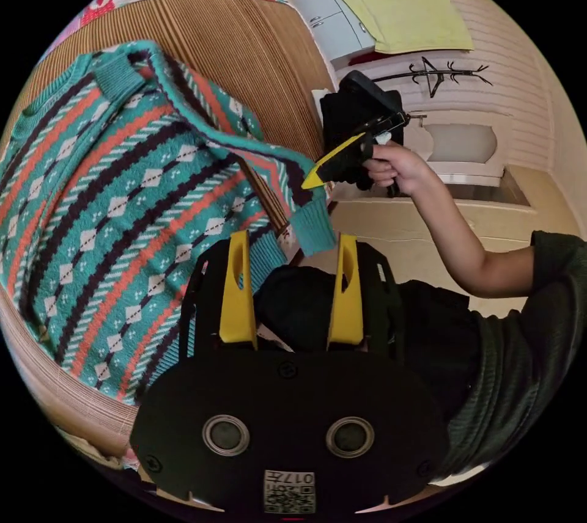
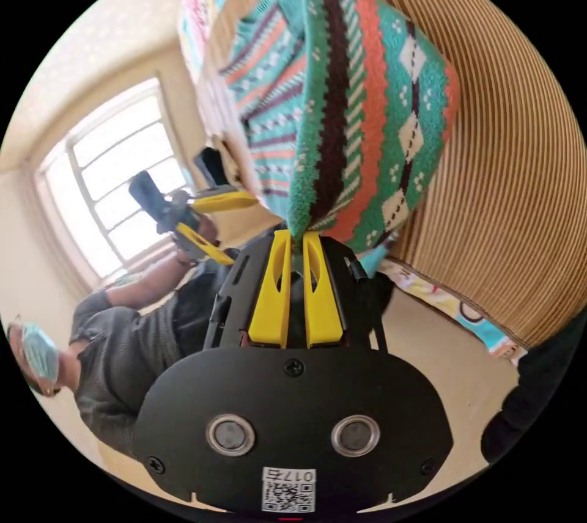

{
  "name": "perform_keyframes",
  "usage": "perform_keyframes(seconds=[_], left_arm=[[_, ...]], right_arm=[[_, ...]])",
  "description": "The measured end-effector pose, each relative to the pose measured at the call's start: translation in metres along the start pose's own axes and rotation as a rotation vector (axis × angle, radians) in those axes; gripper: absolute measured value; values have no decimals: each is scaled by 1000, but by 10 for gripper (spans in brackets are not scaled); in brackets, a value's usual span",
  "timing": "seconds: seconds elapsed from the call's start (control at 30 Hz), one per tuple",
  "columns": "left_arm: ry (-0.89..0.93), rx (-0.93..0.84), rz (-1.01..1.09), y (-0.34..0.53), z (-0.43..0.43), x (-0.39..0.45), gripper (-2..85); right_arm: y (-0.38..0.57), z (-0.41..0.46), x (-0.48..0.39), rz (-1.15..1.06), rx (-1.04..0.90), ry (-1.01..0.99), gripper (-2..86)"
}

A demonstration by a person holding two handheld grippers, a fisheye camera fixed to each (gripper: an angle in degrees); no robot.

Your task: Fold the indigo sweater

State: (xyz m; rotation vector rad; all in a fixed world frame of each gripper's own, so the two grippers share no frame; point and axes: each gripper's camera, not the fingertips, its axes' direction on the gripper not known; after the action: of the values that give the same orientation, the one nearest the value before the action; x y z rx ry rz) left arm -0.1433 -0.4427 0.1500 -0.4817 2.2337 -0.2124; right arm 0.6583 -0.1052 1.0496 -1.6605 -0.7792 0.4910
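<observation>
On a ribbed brown mat [image 1: 257,40] we are seeing the sweater [image 1: 104,193] lying spread. Our right gripper [image 2: 297,236] is clamping both jaws on a sleeve [image 2: 361,120], lifting it off the mat. Our left gripper [image 1: 293,248] is hanging with its jaws apart, empty, just beside the sweater's hem.

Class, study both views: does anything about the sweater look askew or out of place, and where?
Yes. The sweater lies flat on the striped mat, but one sleeve is lifted off it, pinched near the cuff by the right gripper. The left gripper is open beside the hem, holding nothing.
</observation>
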Motion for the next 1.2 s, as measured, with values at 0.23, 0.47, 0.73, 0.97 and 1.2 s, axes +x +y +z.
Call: perform_keyframes(seconds=[0.23,0.47,0.73,0.97,1.2], left_arm=[[-214,87,128,-49,-12,50,170],[-273,1,212,-83,-129,17,43],[-561,7,-246,-57,-274,-134,47],[-370,142,-860,110,-261,-270,112],[-171,-207,-1013,241,-144,-275,177]], right_arm=[[27,-26,-36,-102,182,-149,30],[77,-44,-45,-272,594,-385,17],[82,-6,-14,-101,489,-272,7],[62,60,26,124,269,1,27],[39,125,72,296,-53,395,83]])
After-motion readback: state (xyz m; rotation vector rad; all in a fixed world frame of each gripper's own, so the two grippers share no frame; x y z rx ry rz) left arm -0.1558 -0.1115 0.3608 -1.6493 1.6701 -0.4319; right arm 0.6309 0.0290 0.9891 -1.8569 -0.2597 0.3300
